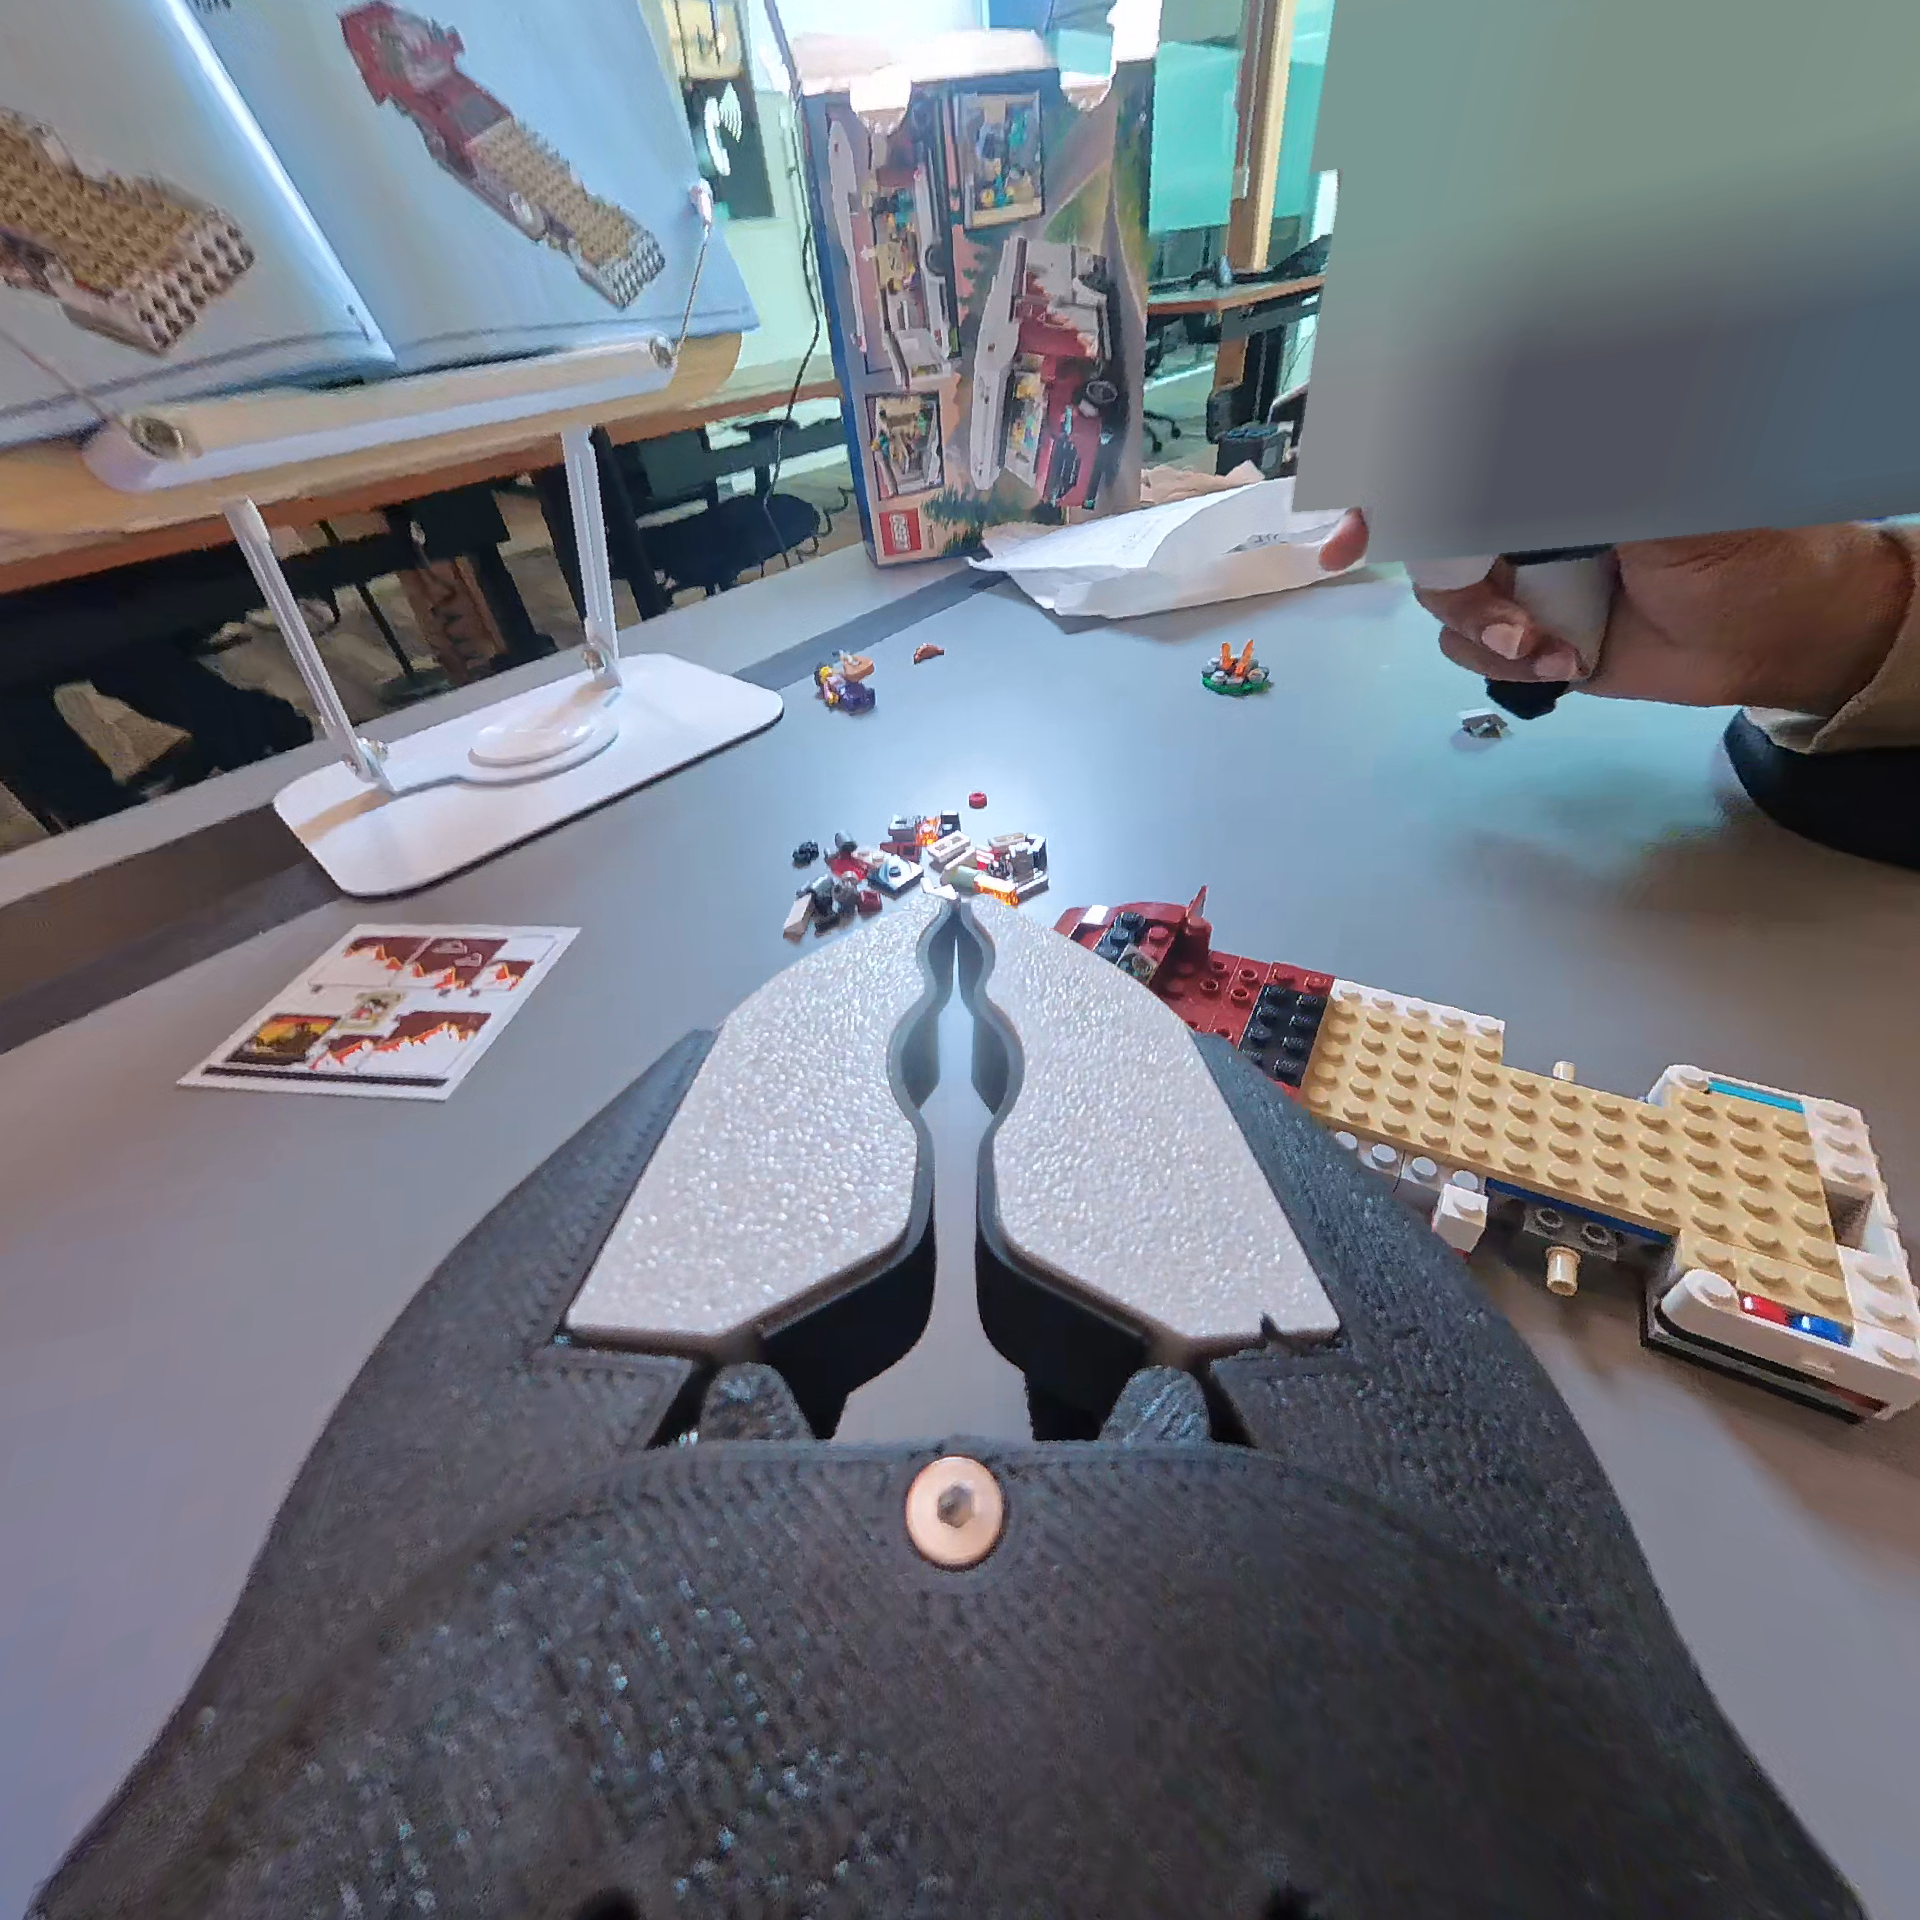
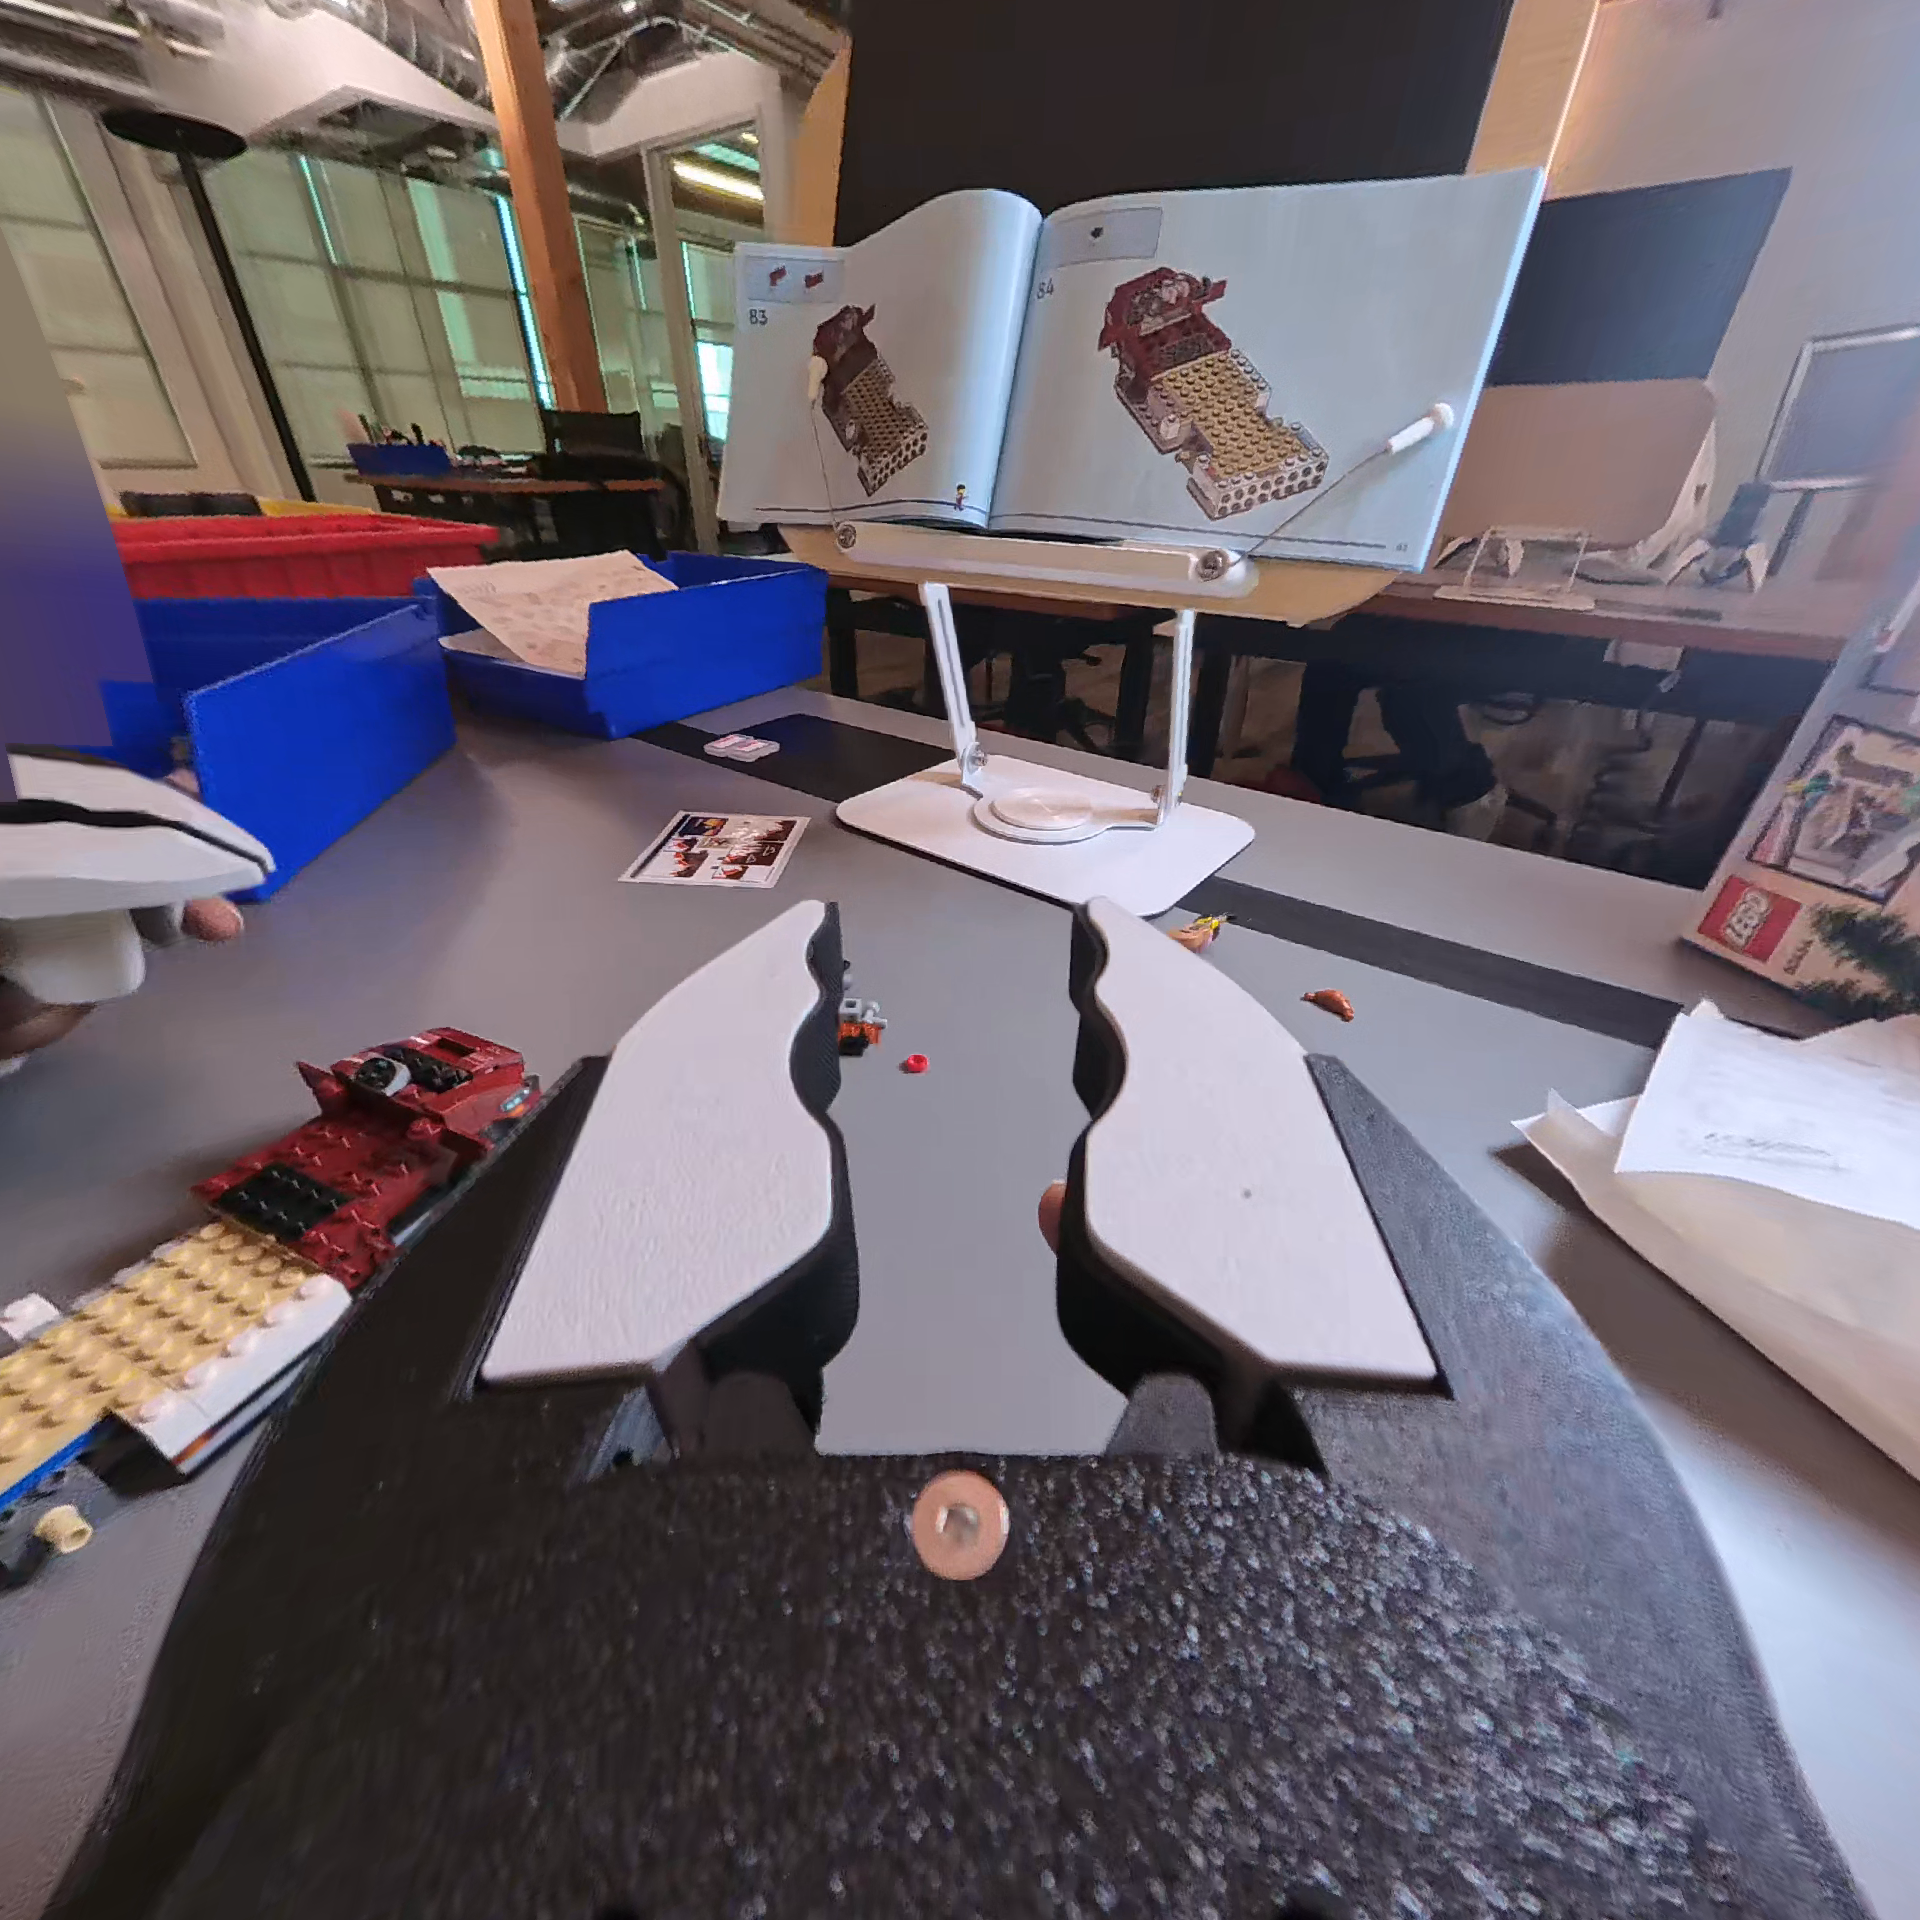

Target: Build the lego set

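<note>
Table: grey table top (image 2: 1403, 1060) crossed by a dark strip (image 2: 1455, 966).
Windows: tall glazed wall (image 2: 343, 343) at 10 o'clock, daylight coming through.
Post: timber column (image 2: 540, 208) at 11 o'clock.
Ceiling: exposed ducts (image 2: 582, 62).
Behind: wooden desks (image 2: 1558, 613) at 2 o'clock, dark wall panel (image 2: 1143, 94) at 12.

Right claw (image 2: 951, 925) gapes bare above a small red stud (image 2: 915, 1062); left claw (image 1: 954, 912) pinched closed by loose bricks (image 1: 925, 857).

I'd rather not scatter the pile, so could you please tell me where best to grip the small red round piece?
Take the red round piece across its rim, from straight above. It probably lies flat and alone on the table, apart from the pile.
</note>
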{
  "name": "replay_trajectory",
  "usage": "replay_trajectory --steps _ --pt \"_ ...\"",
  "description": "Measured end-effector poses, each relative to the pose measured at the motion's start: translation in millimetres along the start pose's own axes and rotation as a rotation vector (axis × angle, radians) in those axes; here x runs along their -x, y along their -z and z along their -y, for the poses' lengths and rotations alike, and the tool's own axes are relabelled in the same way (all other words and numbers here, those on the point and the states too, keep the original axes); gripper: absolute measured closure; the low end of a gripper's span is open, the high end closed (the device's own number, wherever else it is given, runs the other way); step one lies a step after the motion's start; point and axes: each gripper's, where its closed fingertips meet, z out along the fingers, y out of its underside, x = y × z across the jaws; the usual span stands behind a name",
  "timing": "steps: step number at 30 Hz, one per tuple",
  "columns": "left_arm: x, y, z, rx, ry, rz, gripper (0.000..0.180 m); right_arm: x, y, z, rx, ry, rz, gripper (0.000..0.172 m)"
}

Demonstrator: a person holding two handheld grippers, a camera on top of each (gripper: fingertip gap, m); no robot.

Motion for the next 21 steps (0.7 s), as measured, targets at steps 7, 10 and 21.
replay_trajectory --steps 7,10,21 --pt "9 11 17 -0.088 -0.028 0.032 0.18 14 -1 -9 0.022 0.053 0.055 0.129" --pt "11 10 14 -0.075 -0.02 0.037 0.179 18 -1 -11 0.031 0.055 0.084 0.131" --pt "9 4 5 -0.028 -0.01 0.02 0.18 58 -46 -85 0.558 0.23 0.422 0.148"
